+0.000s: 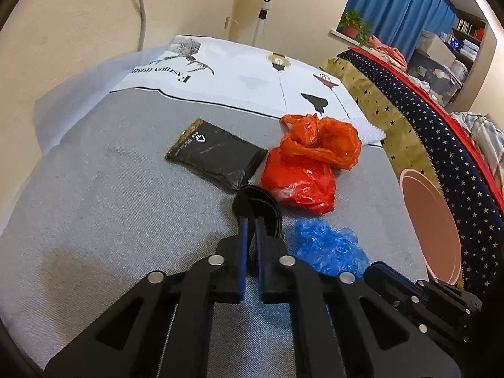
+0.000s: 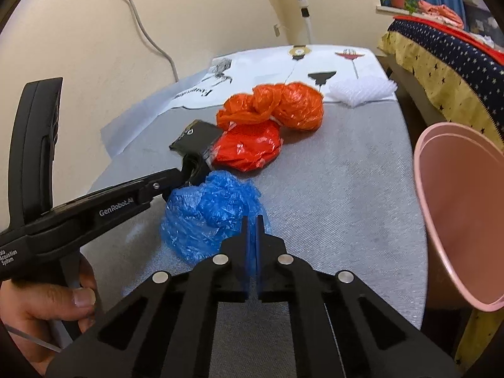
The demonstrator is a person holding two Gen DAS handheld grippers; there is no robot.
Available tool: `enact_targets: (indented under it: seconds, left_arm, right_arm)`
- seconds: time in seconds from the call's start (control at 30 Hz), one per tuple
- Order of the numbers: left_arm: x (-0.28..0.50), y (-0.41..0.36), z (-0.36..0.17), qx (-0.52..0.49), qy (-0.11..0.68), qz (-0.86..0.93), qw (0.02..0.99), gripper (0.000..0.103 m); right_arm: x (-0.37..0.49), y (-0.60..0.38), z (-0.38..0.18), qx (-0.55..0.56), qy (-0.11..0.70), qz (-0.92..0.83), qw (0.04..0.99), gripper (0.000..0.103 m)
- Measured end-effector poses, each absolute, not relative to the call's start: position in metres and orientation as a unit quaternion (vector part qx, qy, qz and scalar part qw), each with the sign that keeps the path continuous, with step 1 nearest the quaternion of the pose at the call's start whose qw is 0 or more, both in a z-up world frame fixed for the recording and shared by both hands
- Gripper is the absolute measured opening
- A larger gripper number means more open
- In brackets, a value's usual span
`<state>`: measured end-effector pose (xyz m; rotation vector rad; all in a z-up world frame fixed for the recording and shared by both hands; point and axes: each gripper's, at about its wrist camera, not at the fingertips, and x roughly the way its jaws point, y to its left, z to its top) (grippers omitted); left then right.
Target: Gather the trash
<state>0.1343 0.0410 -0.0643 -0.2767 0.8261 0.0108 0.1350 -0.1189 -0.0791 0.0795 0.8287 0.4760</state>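
Note:
On the grey cloth of the table [image 1: 110, 189] lies a pile of trash. It holds a flat black pouch [image 1: 214, 157], an orange plastic bag [image 1: 318, 141], a red bag [image 1: 299, 186] and crumpled blue plastic [image 1: 327, 245]. My left gripper [image 1: 251, 222] is shut on a black folded wrapper [image 1: 256, 200] just in front of the pouch. In the right wrist view my right gripper [image 2: 252, 220] is shut on the near edge of the blue plastic [image 2: 208, 211]. There the left gripper [image 2: 186, 173] comes in from the left, clamped on the black wrapper [image 2: 197, 165].
A pink bin [image 2: 456, 214] stands at the table's right edge, its mouth facing me. White foam netting [image 2: 362, 91] lies at the far right on a printed white cloth [image 2: 271, 63]. A star-patterned bed [image 1: 441, 132], a fan stand [image 1: 264, 9] and a wall surround the table. A hand [image 2: 41, 302] holds the left tool.

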Motion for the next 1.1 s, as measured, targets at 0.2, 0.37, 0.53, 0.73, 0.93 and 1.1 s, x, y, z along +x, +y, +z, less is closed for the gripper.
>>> enact_targets:
  seconds: [0.2,0.37,0.53,0.73,0.93,1.1]
  left_arm:
    - [0.130,0.039,-0.056,-0.131,0.388,0.001,0.912,0.000]
    - [0.126,0.039,-0.050,-0.130,0.381,-0.002,0.916,0.000]
    - [0.126,0.042,-0.057,-0.145,0.394,0.000,0.907,0.001]
    - [0.128,0.034,-0.062,-0.135,0.401,-0.009,0.906,0.035]
    - [0.132,0.031,-0.072,-0.128,0.419,-0.011,0.899,0.022]
    - [0.129,0.024,-0.064,-0.105,0.406,-0.019,0.908,0.009]
  right_arm:
    - [0.128,-0.133,-0.064,0.041,0.372,0.208,0.904,0.001]
    - [0.123,-0.142,-0.055,0.040,0.360,0.196,0.911,0.000]
    - [0.118,-0.148,-0.049,0.039,0.354,0.183,0.916,0.000]
    - [0.115,-0.154,-0.051,0.037,0.358,0.172,0.917,0.001]
    - [0.117,-0.157,-0.053,0.041,0.362,0.165,0.917,0.001]
    - [0.116,-0.158,-0.051,0.040,0.357,0.163,0.919,0.000]
